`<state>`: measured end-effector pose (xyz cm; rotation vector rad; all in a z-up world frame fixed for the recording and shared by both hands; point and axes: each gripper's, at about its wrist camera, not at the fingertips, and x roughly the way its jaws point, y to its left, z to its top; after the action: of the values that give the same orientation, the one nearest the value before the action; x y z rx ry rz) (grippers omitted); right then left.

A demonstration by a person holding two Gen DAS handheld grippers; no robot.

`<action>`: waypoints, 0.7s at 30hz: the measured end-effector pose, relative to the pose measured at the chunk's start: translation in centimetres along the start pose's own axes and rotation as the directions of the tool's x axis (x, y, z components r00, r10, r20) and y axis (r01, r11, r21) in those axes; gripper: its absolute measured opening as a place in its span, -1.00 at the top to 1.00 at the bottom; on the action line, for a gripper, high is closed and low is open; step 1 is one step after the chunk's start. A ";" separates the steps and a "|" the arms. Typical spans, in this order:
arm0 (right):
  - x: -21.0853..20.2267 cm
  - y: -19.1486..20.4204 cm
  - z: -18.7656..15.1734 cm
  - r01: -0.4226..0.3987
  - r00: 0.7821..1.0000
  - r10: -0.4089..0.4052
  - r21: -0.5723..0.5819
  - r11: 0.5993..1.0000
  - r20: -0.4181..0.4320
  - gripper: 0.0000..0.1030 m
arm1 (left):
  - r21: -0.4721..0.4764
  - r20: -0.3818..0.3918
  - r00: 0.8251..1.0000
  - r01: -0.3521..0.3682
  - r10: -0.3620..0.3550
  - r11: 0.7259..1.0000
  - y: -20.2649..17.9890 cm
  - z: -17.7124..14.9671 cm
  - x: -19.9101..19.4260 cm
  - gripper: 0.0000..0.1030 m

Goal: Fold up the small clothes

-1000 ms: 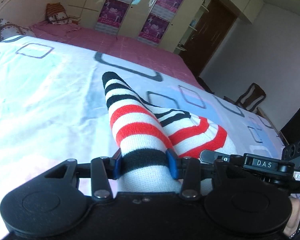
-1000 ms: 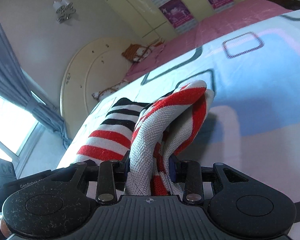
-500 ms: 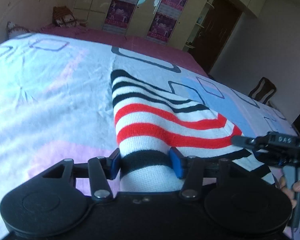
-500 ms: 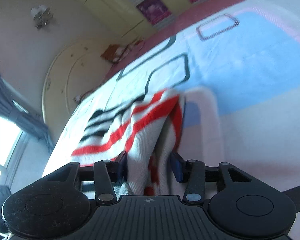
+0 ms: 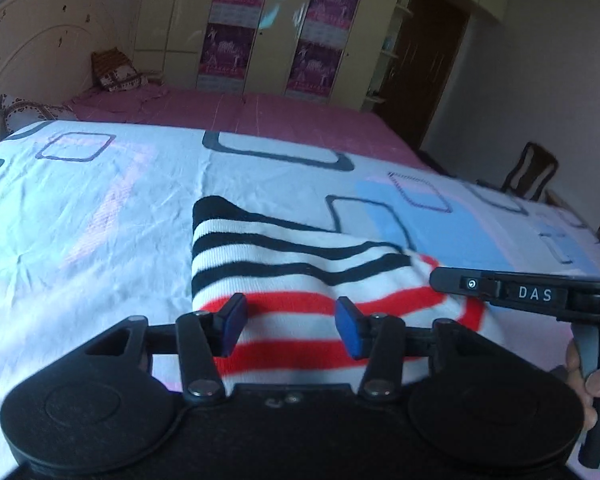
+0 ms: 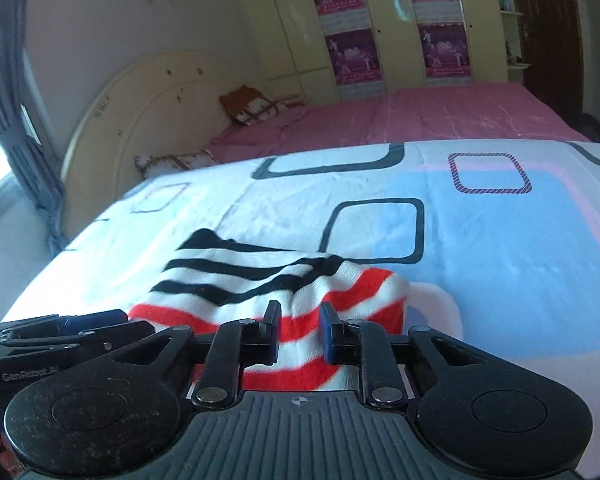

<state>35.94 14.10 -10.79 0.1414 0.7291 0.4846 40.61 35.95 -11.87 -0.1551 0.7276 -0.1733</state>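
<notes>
— What changed?

— The striped garment (image 5: pixel 300 276), bunched upright a second ago, now lies spread on the bedsheet (image 5: pixel 100 208). My left gripper (image 5: pixel 290 326) and right gripper (image 6: pixel 299 330) are both closing astride its near hem; whether the pads bite, I can't tell.

— Containers?

— None visible.

A wide bed carried a pale patterned sheet (image 5: pixel 100 200) over a pink mattress cover (image 6: pixel 440 116), beneath a cream arched headboard (image 6: pixel 148 120). Cream wardrobe doors (image 5: pixel 276 28) bore purple posters (image 6: pixel 352 56). Grey curtains (image 6: pixel 4 80) framed bright daylight; a dark wooden chair (image 5: pixel 534 176) stood beside a brown door (image 5: pixel 428 64).
</notes>
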 end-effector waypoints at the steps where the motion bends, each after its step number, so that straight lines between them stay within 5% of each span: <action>1: 0.7 -0.1 0.0 0.026 1.000 -0.026 -0.008 1.000 -0.012 0.61 | 0.011 -0.011 1.000 -0.005 0.005 1.000 0.1 0.0 0.5 0.09; 10: 2.6 -2.3 -0.8 0.083 0.995 -0.083 -0.012 0.996 -0.046 0.61 | 0.012 -0.020 0.999 -0.035 0.036 0.999 0.1 -0.3 0.6 0.09; 21: -6.1 1.7 -2.4 -0.016 0.999 0.019 -0.084 0.996 0.040 0.60 | 0.019 -0.014 0.998 -0.054 0.054 0.998 -1.8 -2.7 -5.0 0.09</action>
<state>29.80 12.60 -8.45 0.0794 0.6672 0.5265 34.90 35.07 -10.27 -0.1167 0.7432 -0.1296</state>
